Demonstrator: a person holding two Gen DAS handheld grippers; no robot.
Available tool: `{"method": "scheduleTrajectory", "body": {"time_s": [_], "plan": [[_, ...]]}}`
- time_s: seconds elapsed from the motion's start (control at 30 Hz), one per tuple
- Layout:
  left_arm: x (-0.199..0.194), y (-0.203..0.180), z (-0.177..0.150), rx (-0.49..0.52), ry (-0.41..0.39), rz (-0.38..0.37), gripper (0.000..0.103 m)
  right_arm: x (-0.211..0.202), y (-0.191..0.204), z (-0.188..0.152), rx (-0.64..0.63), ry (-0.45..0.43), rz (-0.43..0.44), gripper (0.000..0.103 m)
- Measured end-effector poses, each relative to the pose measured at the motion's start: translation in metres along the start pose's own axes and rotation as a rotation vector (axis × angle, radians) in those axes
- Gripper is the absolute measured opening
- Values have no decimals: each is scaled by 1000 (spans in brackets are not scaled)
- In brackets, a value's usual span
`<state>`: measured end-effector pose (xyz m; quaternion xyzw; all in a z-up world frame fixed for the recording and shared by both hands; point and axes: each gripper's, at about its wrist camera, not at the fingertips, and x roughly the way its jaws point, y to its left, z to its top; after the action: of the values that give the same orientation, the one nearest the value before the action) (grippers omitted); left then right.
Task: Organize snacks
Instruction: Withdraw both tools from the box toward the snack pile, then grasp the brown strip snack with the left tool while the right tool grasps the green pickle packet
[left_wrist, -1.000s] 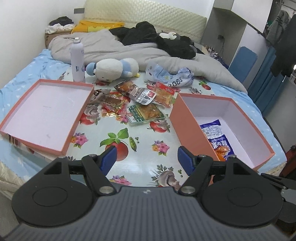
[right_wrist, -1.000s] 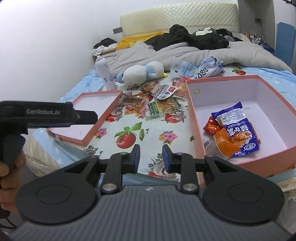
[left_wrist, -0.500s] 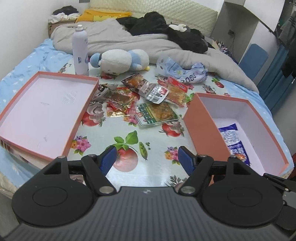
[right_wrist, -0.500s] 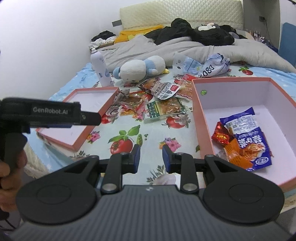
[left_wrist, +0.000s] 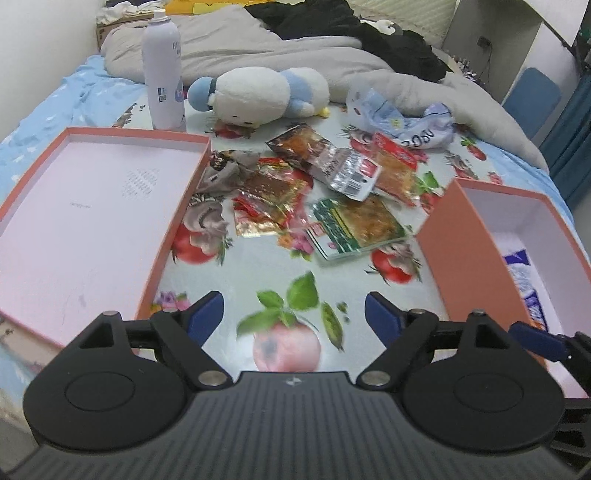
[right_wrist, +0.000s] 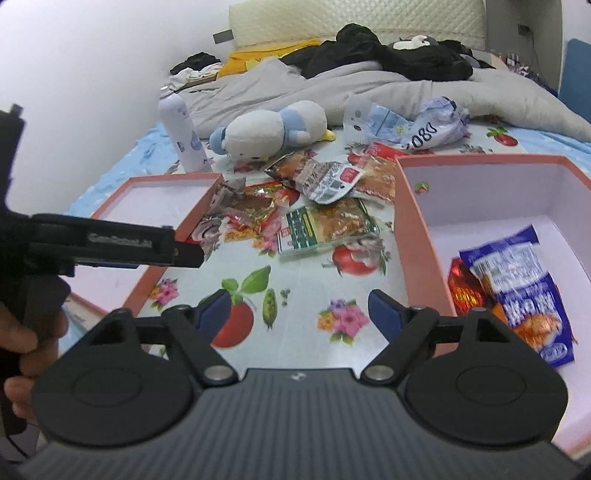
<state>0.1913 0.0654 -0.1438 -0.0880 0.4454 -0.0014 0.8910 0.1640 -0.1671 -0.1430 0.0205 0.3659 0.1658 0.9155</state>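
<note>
Several snack packets lie in a pile (left_wrist: 314, 188) on the fruit-print cloth, also seen in the right wrist view (right_wrist: 306, 199). A green-edged packet (left_wrist: 352, 225) is nearest. The orange box (left_wrist: 469, 266) on the right holds a blue packet (right_wrist: 517, 288) and a red one (right_wrist: 461, 288). The box lid (left_wrist: 92, 221) lies empty on the left. My left gripper (left_wrist: 293, 314) is open and empty, short of the pile. My right gripper (right_wrist: 299, 308) is open and empty, beside the box's left wall.
A white spray bottle (left_wrist: 162, 66), a plush toy (left_wrist: 262, 92) and a crumpled blue-white bag (left_wrist: 402, 118) lie behind the pile. Grey bedding and dark clothes lie further back. The left gripper's body (right_wrist: 103, 245) crosses the right wrist view's left side.
Both grippers have moved forward toward the pile. The right gripper's jaws have opened from nearly shut. The left gripper stayed open.
</note>
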Motion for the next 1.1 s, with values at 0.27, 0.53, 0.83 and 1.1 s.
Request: {"method": "scheduleTrajectory", "body": {"time_s": [0.27, 0.53, 0.83, 1.1], "plan": [[64, 22, 32, -5, 24, 19, 87, 60, 11, 19, -73, -4, -27, 82], [127, 28, 72, 43, 22, 21, 90, 129, 6, 36, -112, 0, -91, 83], [191, 29, 101, 102, 36, 5, 93, 205, -2, 58, -201, 59, -136, 84], [220, 41, 97, 78, 63, 11, 90, 237, -17, 60, -202, 115, -176, 85]]}}
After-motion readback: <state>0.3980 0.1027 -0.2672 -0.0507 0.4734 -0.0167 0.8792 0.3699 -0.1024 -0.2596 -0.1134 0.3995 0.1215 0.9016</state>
